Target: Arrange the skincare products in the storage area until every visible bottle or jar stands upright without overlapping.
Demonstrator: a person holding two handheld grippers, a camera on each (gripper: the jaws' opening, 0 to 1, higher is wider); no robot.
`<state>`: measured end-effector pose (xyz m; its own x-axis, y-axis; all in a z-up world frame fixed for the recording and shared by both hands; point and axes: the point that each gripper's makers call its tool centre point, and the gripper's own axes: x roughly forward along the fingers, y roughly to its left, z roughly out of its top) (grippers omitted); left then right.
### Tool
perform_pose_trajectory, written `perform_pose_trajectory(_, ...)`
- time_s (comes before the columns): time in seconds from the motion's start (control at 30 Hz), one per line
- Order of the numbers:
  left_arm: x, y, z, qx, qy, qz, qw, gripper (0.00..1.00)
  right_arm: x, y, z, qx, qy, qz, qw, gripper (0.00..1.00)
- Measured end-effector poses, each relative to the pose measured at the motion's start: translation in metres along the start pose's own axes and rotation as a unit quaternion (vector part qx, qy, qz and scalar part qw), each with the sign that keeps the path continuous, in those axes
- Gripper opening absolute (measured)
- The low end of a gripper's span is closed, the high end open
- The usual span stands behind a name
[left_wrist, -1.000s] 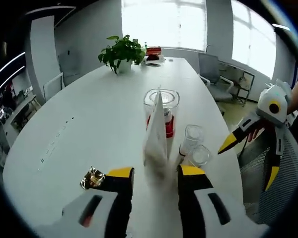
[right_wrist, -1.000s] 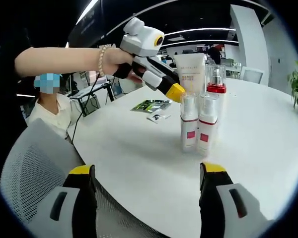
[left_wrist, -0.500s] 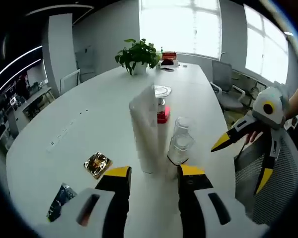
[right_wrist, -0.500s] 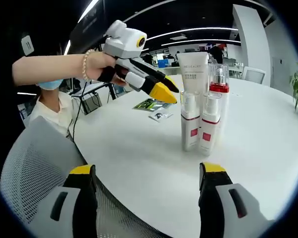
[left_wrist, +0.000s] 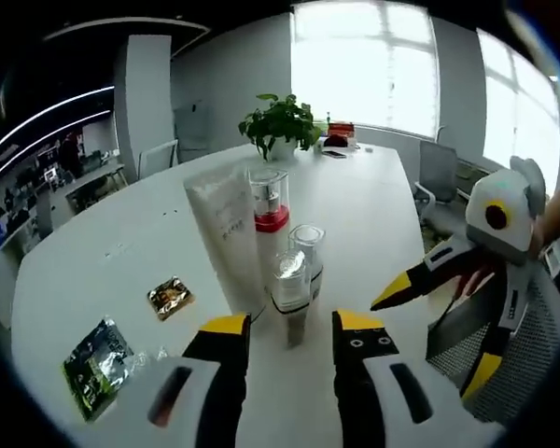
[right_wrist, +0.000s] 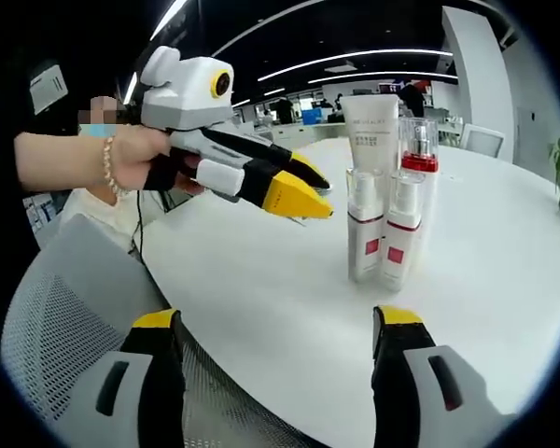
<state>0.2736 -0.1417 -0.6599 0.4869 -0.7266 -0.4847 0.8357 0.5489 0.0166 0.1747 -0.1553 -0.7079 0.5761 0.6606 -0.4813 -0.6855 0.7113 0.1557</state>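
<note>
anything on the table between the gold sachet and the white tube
No. In the left gripper view the stretch of white table between the gold sachet and the upright white tube is bare.

Bright window (left_wrist: pixel 364 56) glare, dim ceiling strip lights (right_wrist: pixel 355 63), fisheye edges warped.

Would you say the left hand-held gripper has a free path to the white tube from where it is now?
Probably yes: the left hand-held gripper is open, and the white tube stands just ahead, its near-left side unblocked.
</note>
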Motion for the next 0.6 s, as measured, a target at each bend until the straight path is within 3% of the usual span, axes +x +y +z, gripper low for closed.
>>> perform_pose_trajectory(0.1,0.005,0.003,0.005,-0.013,-0.011,0.025,0.9995,0.33,-0.001,0.001,0.0,0.0,0.001,0.001,1.0,0.82)
perform_pose_trajectory(0.4,0.016,-0.003,0.008,-0.019,-0.012,0.032,0.9992,0.3,0.001,0.005,-0.001,-0.004,0.005,0.011,0.9999,0.81)
perform_pose_trajectory(0.6,0.022,0.005,0.005,-0.02,-0.011,0.048,0.9986,0.28,0.001,0.006,-0.001,-0.005,0.005,0.015,0.9999,0.8)
